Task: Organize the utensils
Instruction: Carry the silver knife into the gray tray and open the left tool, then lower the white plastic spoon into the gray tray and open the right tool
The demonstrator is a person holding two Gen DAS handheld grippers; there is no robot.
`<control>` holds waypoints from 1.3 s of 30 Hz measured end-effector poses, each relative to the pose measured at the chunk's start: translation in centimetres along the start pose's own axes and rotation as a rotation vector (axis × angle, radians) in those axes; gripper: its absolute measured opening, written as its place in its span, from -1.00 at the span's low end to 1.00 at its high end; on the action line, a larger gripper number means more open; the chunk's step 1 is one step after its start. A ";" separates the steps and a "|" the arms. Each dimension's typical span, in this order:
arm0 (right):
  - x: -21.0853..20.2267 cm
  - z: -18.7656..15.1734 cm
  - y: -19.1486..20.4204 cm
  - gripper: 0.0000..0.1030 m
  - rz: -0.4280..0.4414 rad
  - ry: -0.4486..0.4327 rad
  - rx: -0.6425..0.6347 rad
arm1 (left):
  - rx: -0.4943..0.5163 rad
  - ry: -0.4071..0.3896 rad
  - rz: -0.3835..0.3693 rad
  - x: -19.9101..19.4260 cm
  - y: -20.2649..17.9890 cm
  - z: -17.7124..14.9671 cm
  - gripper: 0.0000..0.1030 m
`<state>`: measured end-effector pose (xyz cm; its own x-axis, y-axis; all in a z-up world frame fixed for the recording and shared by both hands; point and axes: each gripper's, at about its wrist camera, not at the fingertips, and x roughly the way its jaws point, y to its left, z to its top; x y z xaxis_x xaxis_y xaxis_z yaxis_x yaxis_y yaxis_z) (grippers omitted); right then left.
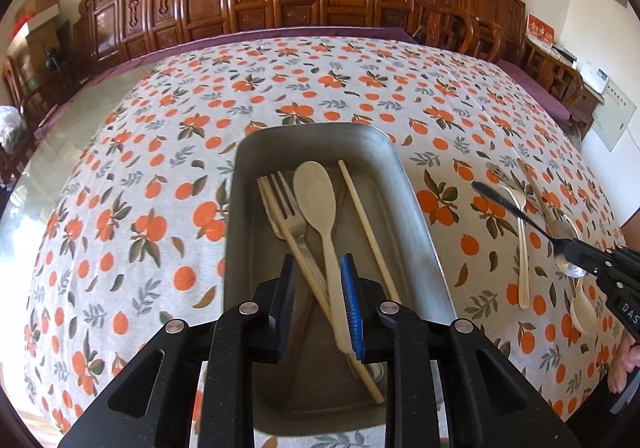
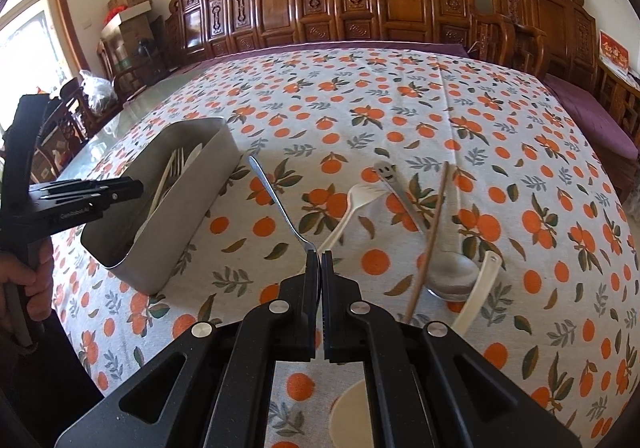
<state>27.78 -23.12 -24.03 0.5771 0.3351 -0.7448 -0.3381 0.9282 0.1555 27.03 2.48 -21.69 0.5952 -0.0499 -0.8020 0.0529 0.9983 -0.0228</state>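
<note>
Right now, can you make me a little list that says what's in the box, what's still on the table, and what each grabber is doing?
box: metal tray on the orange-print tablecloth
in box: metal fork, cream spoon, chopsticks
still on table: cream fork, smiley-handled spoon, brown chopstick, white spoon
left gripper: over the box, jaws slightly apart around the cream spoon's handle
right gripper: shut on a metal utensil, handle pointing away
</note>
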 end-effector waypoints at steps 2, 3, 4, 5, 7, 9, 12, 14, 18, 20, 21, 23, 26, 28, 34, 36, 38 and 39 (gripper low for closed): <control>0.1 0.0 0.3 -0.95 0.003 0.001 -0.005 | -0.003 -0.004 -0.004 -0.3 0.4 0.0 -0.56; 0.1 0.1 0.4 -0.95 0.004 0.001 -0.006 | -0.004 -0.008 -0.006 -0.5 0.6 0.0 -0.55; 0.1 0.1 0.5 -0.95 0.006 0.000 -0.008 | -0.003 -0.012 -0.005 -0.6 0.6 0.1 -0.49; 0.2 0.1 0.6 -0.95 0.007 0.001 -0.008 | -0.001 -0.020 0.000 -0.8 0.8 0.1 -0.45; 0.2 0.1 0.8 -0.95 0.008 0.002 -0.011 | 0.002 -0.032 0.010 -1.1 1.0 0.2 -0.40; 0.3 0.1 0.9 -0.95 0.009 0.003 -0.011 | 0.003 -0.037 0.014 -1.4 1.3 0.3 -0.32; 0.5 0.0 1.1 -0.95 0.011 0.006 -0.011 | 0.002 -0.038 0.014 -1.5 1.6 0.4 -0.25; 0.4 0.0 1.2 -0.95 0.014 0.005 -0.007 | 0.003 -0.040 0.020 -1.6 1.7 0.5 0.06; -0.2 0.2 1.4 -0.95 0.032 -0.007 0.025 | -0.007 -0.063 0.035 -2.2 2.5 0.9 0.38; -0.6 0.4 1.7 -0.95 0.043 -0.017 0.039 | -0.020 -0.072 0.035 -2.4 3.0 1.0 0.49; -0.9 0.7 2.0 -0.95 0.052 -0.022 0.044 | -0.028 -0.079 0.034 -2.6 3.3 1.1 0.58; -1.2 1.2 2.8 -0.95 0.064 -0.027 0.041 | -0.037 -0.082 0.038 -2.7 3.9 1.3 0.66; -1.0 2.2 4.4 -0.95 0.076 -0.022 0.028 | -0.055 -0.089 0.051 -3.0 5.0 1.5 0.67; -0.6 2.8 5.9 -0.95 0.081 -0.016 0.016 | -0.070 -0.095 0.054 -3.2 5.7 1.6 0.67; 1.4 4.8 10.6 -0.95 0.047 0.005 -0.050 | -0.112 -0.113 0.073 -4.0 7.9 1.8 0.67; 2.2 5.3 11.7 -0.95 0.029 0.021 -0.071 | -0.120 -0.118 0.075 -4.2 8.5 1.8 0.67; 3.3 6.0 12.9 -0.95 0.003 0.037 -0.097 | -0.127 -0.125 0.071 -4.5 8.9 1.8 0.67; 3.8 6.4 13.4 -0.95 -0.004 0.043 -0.103 | -0.130 -0.127 0.069 -4.5 9.0 1.8 0.67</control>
<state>30.13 -8.35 -20.62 0.5468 0.3222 -0.7728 -0.4116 0.9072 0.0870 26.27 11.66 -17.17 0.6907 0.0239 -0.7227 -0.0904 0.9945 -0.0535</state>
